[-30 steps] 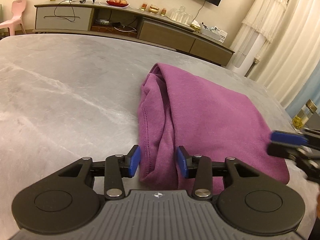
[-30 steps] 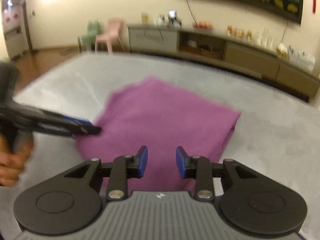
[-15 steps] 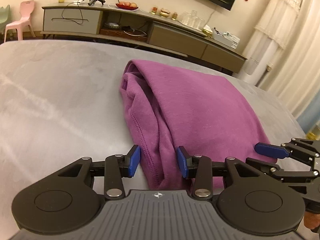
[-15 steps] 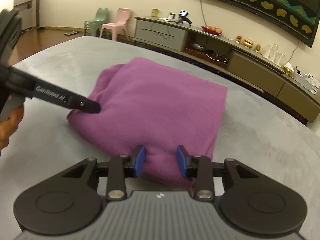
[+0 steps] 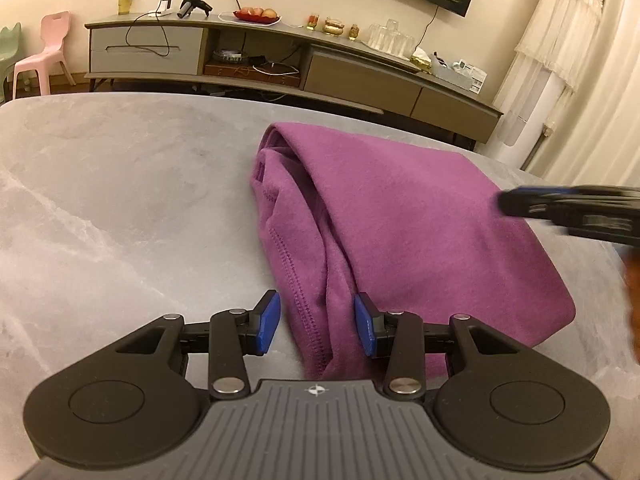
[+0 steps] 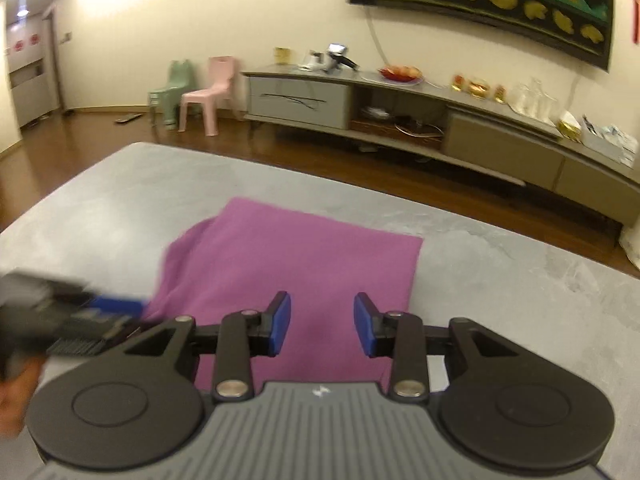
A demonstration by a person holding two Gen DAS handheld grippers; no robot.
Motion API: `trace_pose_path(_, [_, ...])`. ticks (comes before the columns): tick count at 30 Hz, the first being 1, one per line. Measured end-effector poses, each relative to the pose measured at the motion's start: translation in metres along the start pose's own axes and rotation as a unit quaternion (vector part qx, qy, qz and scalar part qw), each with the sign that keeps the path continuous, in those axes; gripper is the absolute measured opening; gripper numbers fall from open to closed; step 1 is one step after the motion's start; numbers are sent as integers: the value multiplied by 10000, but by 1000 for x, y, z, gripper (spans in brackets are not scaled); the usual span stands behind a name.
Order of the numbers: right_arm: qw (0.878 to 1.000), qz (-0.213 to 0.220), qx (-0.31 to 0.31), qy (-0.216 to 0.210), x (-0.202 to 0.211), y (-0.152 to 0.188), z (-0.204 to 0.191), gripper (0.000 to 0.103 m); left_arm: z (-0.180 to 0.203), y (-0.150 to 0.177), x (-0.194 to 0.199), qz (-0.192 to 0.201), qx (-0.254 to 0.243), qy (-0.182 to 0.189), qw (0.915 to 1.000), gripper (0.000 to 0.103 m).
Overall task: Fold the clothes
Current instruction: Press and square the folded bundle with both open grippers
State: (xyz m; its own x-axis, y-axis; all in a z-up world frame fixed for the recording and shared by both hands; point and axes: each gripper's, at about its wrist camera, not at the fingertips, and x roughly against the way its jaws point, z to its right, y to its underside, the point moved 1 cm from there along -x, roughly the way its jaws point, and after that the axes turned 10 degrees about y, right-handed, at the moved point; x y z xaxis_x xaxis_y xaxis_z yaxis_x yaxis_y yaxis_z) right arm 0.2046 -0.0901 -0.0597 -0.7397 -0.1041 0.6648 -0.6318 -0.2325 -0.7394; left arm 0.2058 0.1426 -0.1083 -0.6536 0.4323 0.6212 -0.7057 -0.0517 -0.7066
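Observation:
A purple garment (image 5: 408,232) lies folded into a thick rectangle on the grey marble table (image 5: 120,208); it also shows in the right wrist view (image 6: 296,268). My left gripper (image 5: 317,322) is open, its blue pads either side of the garment's near hemmed edge, not closed on it. My right gripper (image 6: 322,322) is open and empty, raised above the garment's near side. The right gripper's tip shows blurred at the right in the left wrist view (image 5: 560,210). The left gripper shows blurred at the left in the right wrist view (image 6: 80,312).
A long low TV cabinet (image 5: 280,64) with fruit, glasses and small items stands beyond the table's far edge. A pink chair (image 6: 208,92) and a green chair (image 6: 172,88) stand on the wooden floor. White curtains (image 5: 568,40) hang at the right.
The right gripper has lifted up and back from the garment's near edge. The left gripper has stayed at the hemmed edge, both still open.

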Motion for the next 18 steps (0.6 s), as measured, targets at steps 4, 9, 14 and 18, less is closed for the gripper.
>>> trace_pose_path(4, [9993,-367,-76,28,-31,14,6,35,1,1,0,-22,-36,-4,10000,44])
trace_pose_path(9, [9981,146,-541,-246,29,31,10,38,3,1,2,-44,-95,10,9999,44])
trace_pose_path(14, [9985,-137,-372,-386,33,67,0,40,6,2,3,-44,-163,-57,9998,44])
trace_pose_path(18, [9988,-125,-437,-156,50,62,0,48,19,-2,16,70,-434,-397,9982,65])
